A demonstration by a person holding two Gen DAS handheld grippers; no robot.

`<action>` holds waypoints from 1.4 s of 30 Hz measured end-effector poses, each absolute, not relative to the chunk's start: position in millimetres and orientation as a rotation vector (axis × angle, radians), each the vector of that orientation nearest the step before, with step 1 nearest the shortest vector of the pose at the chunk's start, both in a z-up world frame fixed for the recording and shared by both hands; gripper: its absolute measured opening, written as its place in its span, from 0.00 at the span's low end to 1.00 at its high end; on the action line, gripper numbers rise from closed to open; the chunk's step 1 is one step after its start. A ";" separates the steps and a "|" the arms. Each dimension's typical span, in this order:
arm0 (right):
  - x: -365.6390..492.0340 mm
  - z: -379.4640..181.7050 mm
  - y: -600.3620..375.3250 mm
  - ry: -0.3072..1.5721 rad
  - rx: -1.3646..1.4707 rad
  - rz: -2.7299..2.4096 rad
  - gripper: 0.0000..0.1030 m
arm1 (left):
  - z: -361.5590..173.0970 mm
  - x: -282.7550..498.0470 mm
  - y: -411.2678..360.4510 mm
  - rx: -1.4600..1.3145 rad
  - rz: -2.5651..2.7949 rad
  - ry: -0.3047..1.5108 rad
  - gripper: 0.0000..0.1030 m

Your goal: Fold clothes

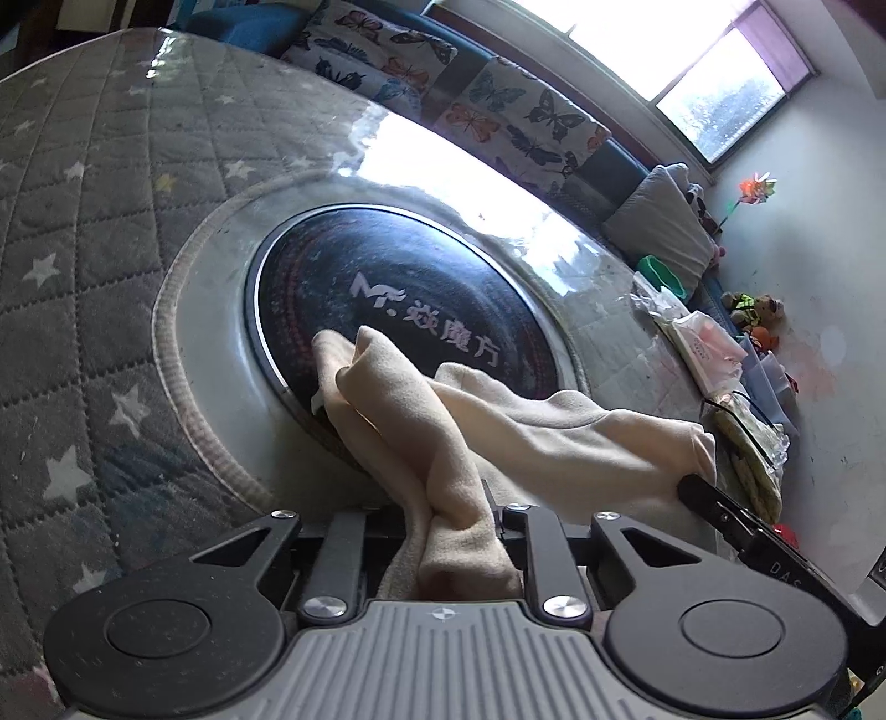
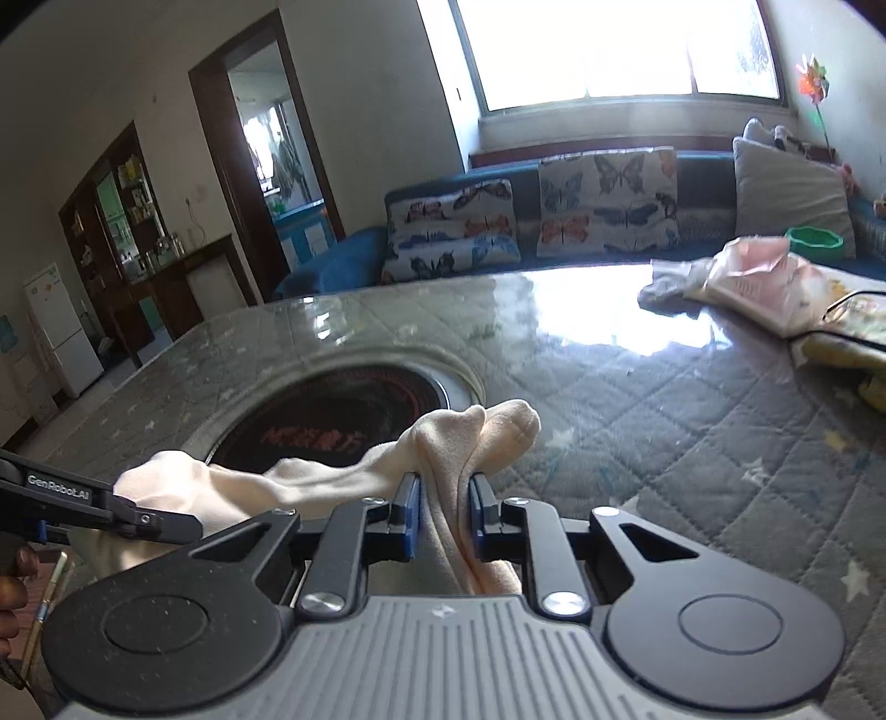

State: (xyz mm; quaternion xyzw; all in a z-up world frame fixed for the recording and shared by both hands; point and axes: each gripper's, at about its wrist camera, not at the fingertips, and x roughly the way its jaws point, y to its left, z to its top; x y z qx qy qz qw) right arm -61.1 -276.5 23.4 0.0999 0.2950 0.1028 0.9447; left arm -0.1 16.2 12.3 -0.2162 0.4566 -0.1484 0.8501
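Table (image 2: pixel 692 410) w/ grey quilted star-print cover under a glossy clear sheet fills both views; blue sofa (image 2: pixel 332 266) w/ butterfly cushions (image 2: pixel 609 205) runs along its far edge, bright window (image 2: pixel 609 44) above. Round black cooktop disc (image 1: pixel 410 310) w/ white lettering sits sunk in the table's middle, ringed by a pale rim. Toward the table's far right corner: a heap of plastic-wrapped packets (image 2: pixel 758 282) and a green bowl (image 2: pixel 815 239) just behind them. Cream garment (image 1: pixel 498 421), soft knit, hangs stretched betw. the two grippers above the near edge of the disc, bunched & twisted, one rounded end poking fwd past the right jaws; can't tell what kind of garment it is. Left gripper (image 1: pixel 459 520): jaws closed on a thick fold of the cream garment, cloth filling the gap. Right gripper (image 2: pixel 443 515): blue-padded jaws pinched on another fold, cloth rising up & over them. In each wrist view the other gripper's black finger shows at the side edge, clamped on the far end of the garment.
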 end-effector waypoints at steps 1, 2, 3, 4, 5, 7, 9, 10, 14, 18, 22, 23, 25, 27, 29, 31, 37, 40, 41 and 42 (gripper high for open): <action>-63.4 25.6 -277.0 0.595 0.203 0.206 0.16 | 14.3 -0.6 14.5 -0.451 -0.320 0.958 0.18; -68.6 29.9 -278.4 0.582 0.198 0.196 0.16 | 16.3 -1.4 12.4 -0.445 -0.329 0.954 0.18; -71.5 32.2 -279.1 0.577 0.198 0.191 0.16 | 18.3 -2.3 9.2 -0.439 -0.339 0.951 0.18; -74.3 34.3 -279.7 0.572 0.198 0.187 0.16 | 20.0 -3.3 5.7 -0.432 -0.349 0.948 0.18; -78.3 36.7 -281.4 0.566 0.197 0.177 0.16 | 21.5 -4.2 2.3 -0.426 -0.360 0.946 0.18; -89.2 42.4 -286.7 0.552 0.193 0.153 0.15 | 24.0 -5.7 -5.0 -0.416 -0.382 0.945 0.18; -98.8 46.4 -292.7 0.545 0.190 0.132 0.15 | 26.8 -7.3 -14.2 -0.403 -0.406 0.944 0.18; -101.4 47.4 -294.2 0.543 0.189 0.126 0.15 | 28.1 -8.1 -19.1 -0.397 -0.418 0.944 0.18; -126.0 54.9 -312.4 0.525 0.189 0.060 0.15 | 33.5 -10.5 -43.0 -0.362 -0.478 0.939 0.18; -146.4 59.6 -331.0 0.516 0.196 -0.012 0.15 | 38.1 -11.9 -70.7 -0.327 -0.539 0.939 0.18; -163.7 65.5 -346.8 0.508 0.194 -0.073 0.15 | 41.9 -12.5 -99.5 -0.285 -0.600 0.939 0.18; -168.2 67.1 -350.9 0.504 0.196 -0.091 0.15 | 42.7 -12.6 -106.8 -0.276 -0.614 0.941 0.18; -177.3 70.2 -359.1 0.496 0.199 -0.127 0.15 | 44.2 -13.3 -120.8 -0.258 -0.642 0.943 0.18; -182.9 72.1 -365.4 0.491 0.202 -0.150 0.15 | 45.2 -13.7 -134.2 -0.241 -0.668 0.948 0.18; -189.4 75.9 -374.3 0.487 0.196 -0.184 0.15 | 47.5 -14.9 -146.5 -0.225 -0.692 0.949 0.18; -194.2 79.7 -379.1 0.483 0.188 -0.204 0.15 | 51.0 -14.7 -157.8 -0.211 -0.711 0.944 0.18; -201.7 91.7 -391.3 0.460 0.175 -0.250 0.15 | 64.2 -12.1 -182.1 -0.183 -0.753 0.916 0.18; -204.8 96.3 -396.6 0.449 0.174 -0.268 0.15 | 71.7 -13.8 -189.6 -0.164 -0.767 0.899 0.18; -205.8 97.3 -398.0 0.447 0.172 -0.272 0.15 | 74.1 -14.7 -192.0 -0.153 -0.771 0.892 0.18; -206.1 97.7 -398.7 0.446 0.171 -0.275 0.15 | 76.1 -15.7 -194.6 -0.139 -0.773 0.885 0.18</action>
